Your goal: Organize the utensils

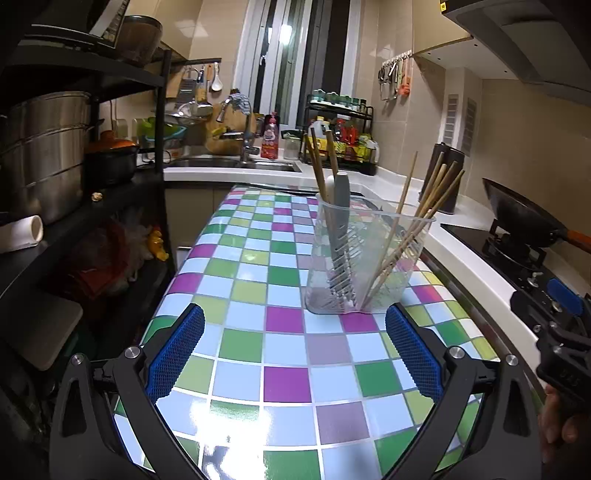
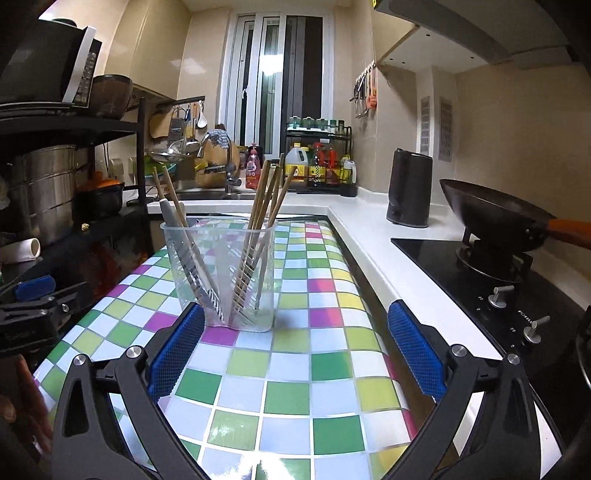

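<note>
I cannot read much here. On the black stove [image 2: 491,280], next to the knobs, there are small white letters [image 2: 523,316], but they sit sideways and I cannot make out the word. The bottles on the rack [image 2: 321,166] by the window have yellow and red labels, and the red bottle [image 1: 269,138] by the sink has a label too, but the words on all of them are too small and blurry for me. A little yellow sticker [image 1: 442,6] sits near the top, too tiny to read.
</note>
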The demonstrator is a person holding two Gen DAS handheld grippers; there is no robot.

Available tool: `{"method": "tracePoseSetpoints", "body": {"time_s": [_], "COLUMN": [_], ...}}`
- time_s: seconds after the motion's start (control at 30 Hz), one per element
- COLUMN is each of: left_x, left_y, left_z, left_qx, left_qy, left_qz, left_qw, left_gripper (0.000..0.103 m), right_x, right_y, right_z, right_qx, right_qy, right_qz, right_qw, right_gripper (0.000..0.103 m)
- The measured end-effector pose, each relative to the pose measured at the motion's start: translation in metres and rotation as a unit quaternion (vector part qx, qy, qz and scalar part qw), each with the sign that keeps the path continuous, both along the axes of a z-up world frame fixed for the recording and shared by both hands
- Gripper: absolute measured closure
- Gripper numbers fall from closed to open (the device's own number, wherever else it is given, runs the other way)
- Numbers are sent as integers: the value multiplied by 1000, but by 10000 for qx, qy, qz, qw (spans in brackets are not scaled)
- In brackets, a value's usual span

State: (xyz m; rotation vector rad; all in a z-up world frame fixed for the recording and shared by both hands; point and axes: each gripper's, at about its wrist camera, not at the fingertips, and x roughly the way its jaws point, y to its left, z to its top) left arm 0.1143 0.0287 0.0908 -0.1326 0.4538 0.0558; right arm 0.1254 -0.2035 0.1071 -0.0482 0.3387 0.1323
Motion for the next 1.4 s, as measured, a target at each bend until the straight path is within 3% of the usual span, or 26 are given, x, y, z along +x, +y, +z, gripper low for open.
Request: {"method": "tracePoseSetpoints", "body": {"time_s": [0.13,0.37,0.57,1.4], "left_x": [2,8,12,4], "left_y": [-3,-12,-9,-12], "left_z": [-3,-7,-12,-10], "left_qx": [-87,196,110,104], "left_qy": [1,97,246,196], "left_qz": [-166,-113,-45,-240], "left_qw": [9998,9997,9996,9995], "left_gripper": [8,8,8,8], "right_x": [0,3,8,6], "right_y": [-3,-5,-7,-2], "right_z": [-4,-7,-9,-12], "right_qx": [4,-23,6,-49], "right_qy": [83,147,244,258], "right_qz": [-24,-78,-107,-66], "right_qw": [10000,9999,9996,9996], "right_gripper": [5,5,5,5]}}
